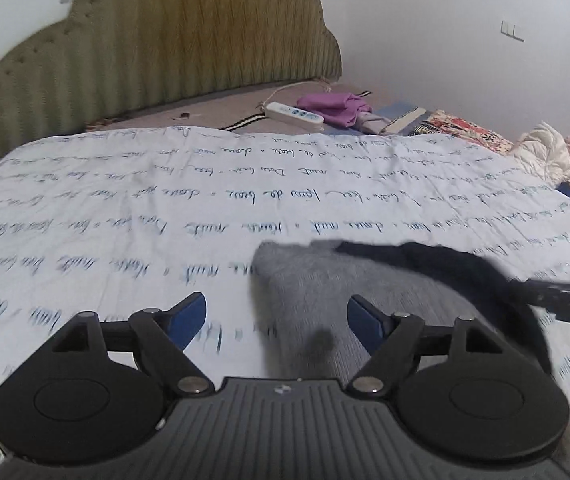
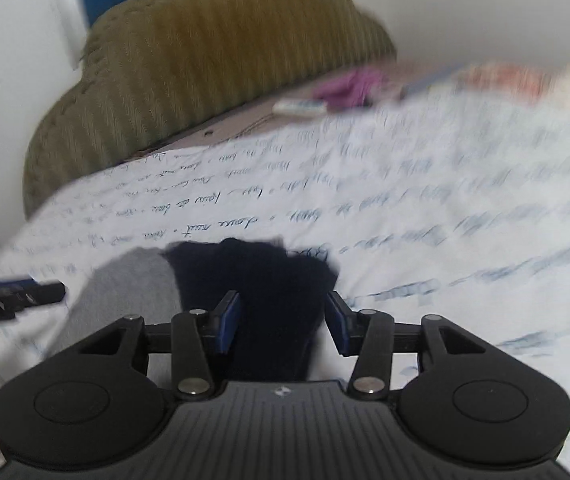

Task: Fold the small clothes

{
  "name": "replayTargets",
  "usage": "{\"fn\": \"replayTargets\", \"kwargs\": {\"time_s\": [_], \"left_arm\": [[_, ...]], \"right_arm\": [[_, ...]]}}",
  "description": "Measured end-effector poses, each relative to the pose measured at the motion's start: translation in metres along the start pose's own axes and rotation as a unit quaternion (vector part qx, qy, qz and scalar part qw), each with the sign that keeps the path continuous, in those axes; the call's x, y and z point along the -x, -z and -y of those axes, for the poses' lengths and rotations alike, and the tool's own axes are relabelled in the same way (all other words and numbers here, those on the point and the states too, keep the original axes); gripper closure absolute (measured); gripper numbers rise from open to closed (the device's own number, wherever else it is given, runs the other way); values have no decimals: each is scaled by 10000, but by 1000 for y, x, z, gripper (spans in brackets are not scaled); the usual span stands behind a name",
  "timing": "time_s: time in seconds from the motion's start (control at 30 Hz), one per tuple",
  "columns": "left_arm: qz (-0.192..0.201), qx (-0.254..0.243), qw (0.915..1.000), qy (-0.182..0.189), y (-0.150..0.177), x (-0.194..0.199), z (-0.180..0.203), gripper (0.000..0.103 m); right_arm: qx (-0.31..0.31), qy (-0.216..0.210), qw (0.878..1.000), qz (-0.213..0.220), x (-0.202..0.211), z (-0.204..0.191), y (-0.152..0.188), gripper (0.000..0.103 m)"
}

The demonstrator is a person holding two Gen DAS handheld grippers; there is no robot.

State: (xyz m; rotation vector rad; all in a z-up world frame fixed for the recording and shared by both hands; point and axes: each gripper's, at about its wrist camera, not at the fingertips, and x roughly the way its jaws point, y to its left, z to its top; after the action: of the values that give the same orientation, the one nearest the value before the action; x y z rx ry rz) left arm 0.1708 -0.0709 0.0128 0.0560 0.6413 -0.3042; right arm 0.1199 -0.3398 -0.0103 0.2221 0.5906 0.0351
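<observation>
Socks [image 1: 325,280] on sheet [image 1: 125,208] — grey beside navy — ungripped.

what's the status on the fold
Left gripper open, empty. Right gripper open over dark cloth, pads off. Grey cloth beside it. Nothing in the way.
</observation>
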Motion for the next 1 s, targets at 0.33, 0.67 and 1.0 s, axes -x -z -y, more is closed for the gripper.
{"fn": "replayTargets", "kwargs": {"time_s": [0.33, 0.67, 1.0], "left_arm": [[-155, -529, 9955, -771, 64, 33, 36, 17], [80, -485, 9947, -900, 83, 74, 51, 13], [-71, -255, 9961, -841, 93, 78, 40, 12]], "right_arm": [[84, 13, 9977, -673, 23, -9, 50, 48], [451, -308, 9985, 83, 97, -39, 82, 44], [-1691, -1679, 9690, -646, 88, -6, 103, 44]]}}
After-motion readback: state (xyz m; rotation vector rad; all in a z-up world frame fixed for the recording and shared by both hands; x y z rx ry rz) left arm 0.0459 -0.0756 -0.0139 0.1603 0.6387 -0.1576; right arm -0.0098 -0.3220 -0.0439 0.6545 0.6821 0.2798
